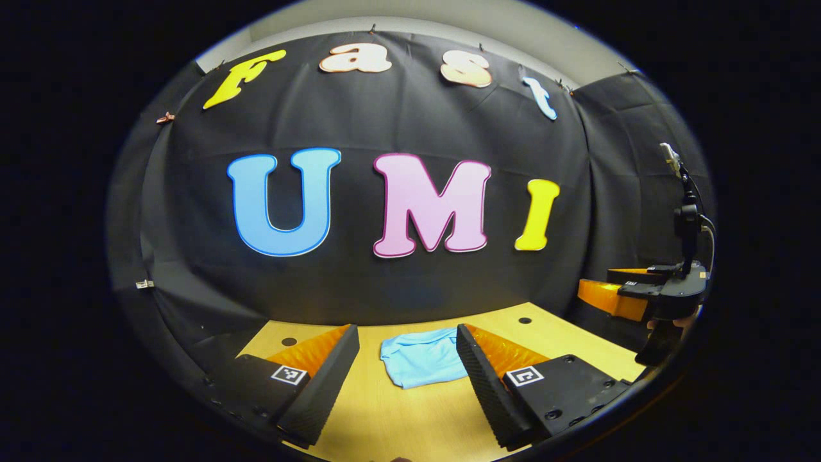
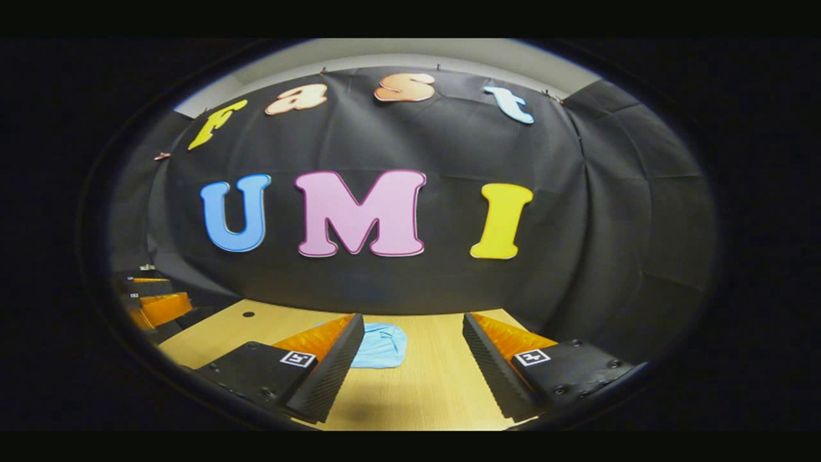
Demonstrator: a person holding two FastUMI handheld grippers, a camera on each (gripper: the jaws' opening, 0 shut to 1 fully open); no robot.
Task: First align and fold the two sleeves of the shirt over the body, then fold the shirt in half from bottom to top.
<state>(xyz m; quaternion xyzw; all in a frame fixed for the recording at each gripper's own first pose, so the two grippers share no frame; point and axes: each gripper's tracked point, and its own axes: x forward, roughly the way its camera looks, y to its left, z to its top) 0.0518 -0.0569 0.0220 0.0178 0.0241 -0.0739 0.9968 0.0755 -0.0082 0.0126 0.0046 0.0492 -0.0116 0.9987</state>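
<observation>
I see bare table point(image 1: 417, 410) ahead of both grippers; only the bunched shirt point(image 1: 423, 357) lies near the back wall point(image 1: 385, 128).

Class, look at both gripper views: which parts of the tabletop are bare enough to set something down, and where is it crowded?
Bare wood lies in front of the blue shirt, between the open fingers of the left hand-held gripper, and beside the shirt between the right hand-held gripper's fingers. The table is also bare near its far holes. It is crowded only at the bunched shirt.

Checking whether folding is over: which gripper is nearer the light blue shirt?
Left, narrowly. Left gripper frames the light blue shirt centrally; right gripper sits off to its right. Both open, raised.
</observation>
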